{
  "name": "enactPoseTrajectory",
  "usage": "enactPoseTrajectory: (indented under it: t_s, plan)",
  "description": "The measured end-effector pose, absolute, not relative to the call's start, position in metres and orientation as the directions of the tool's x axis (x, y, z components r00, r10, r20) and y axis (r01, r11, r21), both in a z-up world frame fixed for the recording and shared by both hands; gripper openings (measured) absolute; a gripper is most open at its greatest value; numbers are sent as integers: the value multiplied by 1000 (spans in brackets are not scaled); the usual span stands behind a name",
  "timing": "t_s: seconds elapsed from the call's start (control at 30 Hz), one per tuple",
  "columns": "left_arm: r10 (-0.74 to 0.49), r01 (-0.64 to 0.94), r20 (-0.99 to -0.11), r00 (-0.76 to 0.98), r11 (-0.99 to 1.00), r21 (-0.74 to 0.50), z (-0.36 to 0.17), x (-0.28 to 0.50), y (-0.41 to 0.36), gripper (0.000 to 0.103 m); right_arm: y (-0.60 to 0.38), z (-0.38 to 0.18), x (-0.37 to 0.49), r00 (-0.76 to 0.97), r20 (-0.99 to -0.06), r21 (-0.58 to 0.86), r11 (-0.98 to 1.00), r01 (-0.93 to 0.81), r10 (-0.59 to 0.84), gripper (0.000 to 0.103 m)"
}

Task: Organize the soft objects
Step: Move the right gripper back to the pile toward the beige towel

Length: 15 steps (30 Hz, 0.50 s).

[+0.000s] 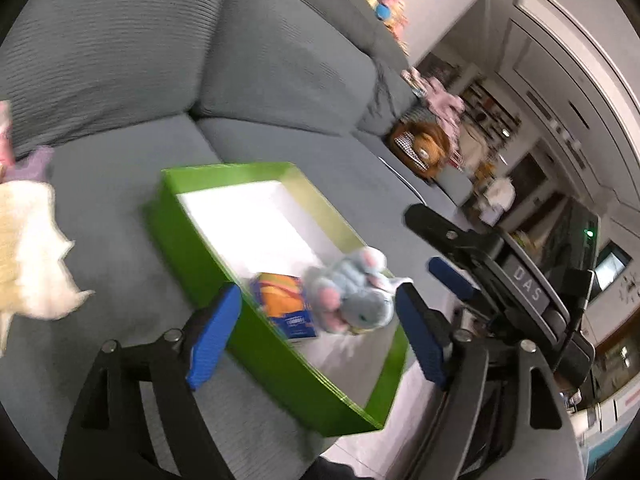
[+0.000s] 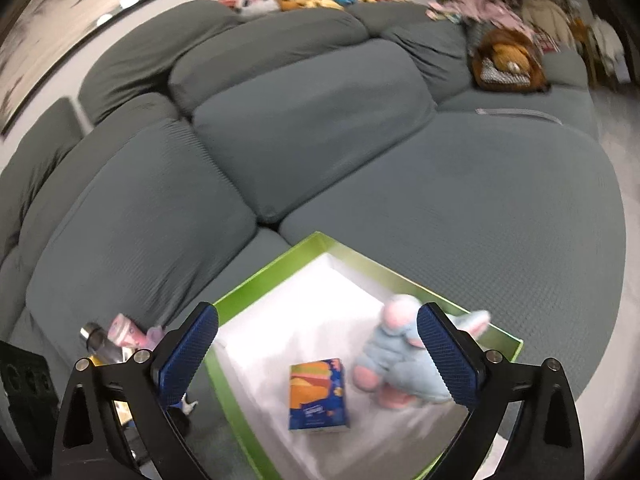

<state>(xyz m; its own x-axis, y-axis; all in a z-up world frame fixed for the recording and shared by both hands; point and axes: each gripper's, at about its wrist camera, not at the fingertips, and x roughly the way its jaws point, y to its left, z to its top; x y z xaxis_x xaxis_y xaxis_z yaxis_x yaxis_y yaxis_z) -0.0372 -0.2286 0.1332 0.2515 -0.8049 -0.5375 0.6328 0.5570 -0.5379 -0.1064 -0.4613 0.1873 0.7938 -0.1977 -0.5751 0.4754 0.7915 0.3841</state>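
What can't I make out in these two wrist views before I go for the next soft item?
- Blue plush toy in the green box: right view, the right gripper's pad covers its side; both views blur it.
- Orange packet: label print too small and blurred.
- White fluffy item: left view, cut off by the left edge, so its kind is unclear.
- Clutter beside the box: right view, partly behind a finger.

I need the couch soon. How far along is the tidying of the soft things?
Done: the blue plush and tissue pack lie in the green box. In hand: nothing; left gripper and right gripper are open. Left: the white plush on the couch.
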Motion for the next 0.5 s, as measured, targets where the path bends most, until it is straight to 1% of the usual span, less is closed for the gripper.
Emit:
enactPoseTrajectory:
  t_s: [0.13, 0.3, 0.4, 0.43, 0.5]
  plan:
    - [-777, 603, -518, 356, 615, -508, 144, -46, -189, 84, -442, 195, -101, 802, -564, 348, 824, 447, -197, 100]
    - [-704, 557, -512, 493, 707, -435, 149, -56, -142, 84, -417, 200, -92, 797, -570, 268, 872, 409, -198, 100]
    - [-625, 511, -521, 582, 779, -364, 147, -63, -112, 85, -407, 201, -89, 802, -573, 271, 885, 379, -168, 100]
    - [-580, 477, -530, 619, 813, -333, 146, -63, -103, 88, -403, 202, -88, 798, -577, 263, 886, 383, -174, 100]
    - [-484, 389, -551, 680, 875, -289, 140, -64, -84, 90, -395, 203, -86, 790, -582, 231, 892, 388, -192, 100]
